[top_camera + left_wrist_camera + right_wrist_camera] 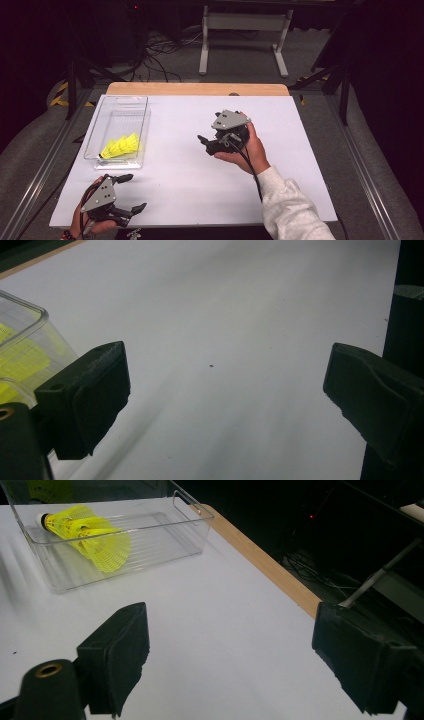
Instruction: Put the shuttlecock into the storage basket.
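Note:
Yellow shuttlecocks [121,146] lie in the near end of a clear plastic bin [131,101] at the table's left; in the right gripper view the shuttlecocks [87,532] rest inside the bin [192,511] at the upper left. My left gripper [134,192] is at the front left corner, just below the bin, jaws wide apart with only white table between them [225,385]. My right gripper [204,142] hovers mid-table in a hand, pointing left toward the bin, jaws apart and empty [230,655].
The white table top [200,180] has a wooden strip [197,89] along its far edge. Beyond it are a white stand's legs [242,45] and cables on the floor [160,50]. Metal rails run along both sides.

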The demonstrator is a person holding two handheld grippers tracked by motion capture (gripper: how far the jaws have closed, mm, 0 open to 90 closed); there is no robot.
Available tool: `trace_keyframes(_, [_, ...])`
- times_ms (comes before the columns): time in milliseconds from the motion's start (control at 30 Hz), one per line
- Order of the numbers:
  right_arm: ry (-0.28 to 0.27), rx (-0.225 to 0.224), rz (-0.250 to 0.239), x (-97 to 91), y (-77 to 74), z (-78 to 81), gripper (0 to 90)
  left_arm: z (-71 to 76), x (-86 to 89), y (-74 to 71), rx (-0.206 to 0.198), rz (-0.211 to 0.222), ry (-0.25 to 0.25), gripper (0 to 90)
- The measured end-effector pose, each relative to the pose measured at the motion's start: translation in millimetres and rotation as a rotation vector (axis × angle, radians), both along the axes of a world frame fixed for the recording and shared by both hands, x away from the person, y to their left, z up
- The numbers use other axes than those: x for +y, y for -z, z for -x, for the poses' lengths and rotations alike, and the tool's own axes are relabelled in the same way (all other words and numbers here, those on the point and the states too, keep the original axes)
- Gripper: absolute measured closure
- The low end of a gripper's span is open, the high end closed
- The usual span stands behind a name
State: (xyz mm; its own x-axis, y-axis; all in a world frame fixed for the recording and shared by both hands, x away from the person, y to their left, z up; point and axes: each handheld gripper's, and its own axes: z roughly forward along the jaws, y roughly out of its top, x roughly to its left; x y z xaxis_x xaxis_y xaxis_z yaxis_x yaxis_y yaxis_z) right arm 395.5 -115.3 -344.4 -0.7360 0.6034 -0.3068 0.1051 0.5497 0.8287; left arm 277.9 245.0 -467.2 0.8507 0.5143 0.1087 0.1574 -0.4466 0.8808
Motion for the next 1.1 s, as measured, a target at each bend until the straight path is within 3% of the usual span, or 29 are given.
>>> trace_keyframes(300, [0.028,0.001,0.017,-15.6,2.7,2.0,15.7,1.2,-0.4,-1.0,-0.002,0.001,-0.004,5.7])
trace_keyframes(800, [0.051,-0.008,0.006,-39.1,6.2,8.0,14.3,0.8,0.1,-0.7,0.0,0.002,-0.005,5.7])
trace_keyframes(1100, [0.06,-0.005,0.038,-50.9,16.3,14.0,13.9,0.4,-0.4,-0.6,-0.004,-0.002,-0.006,5.7])
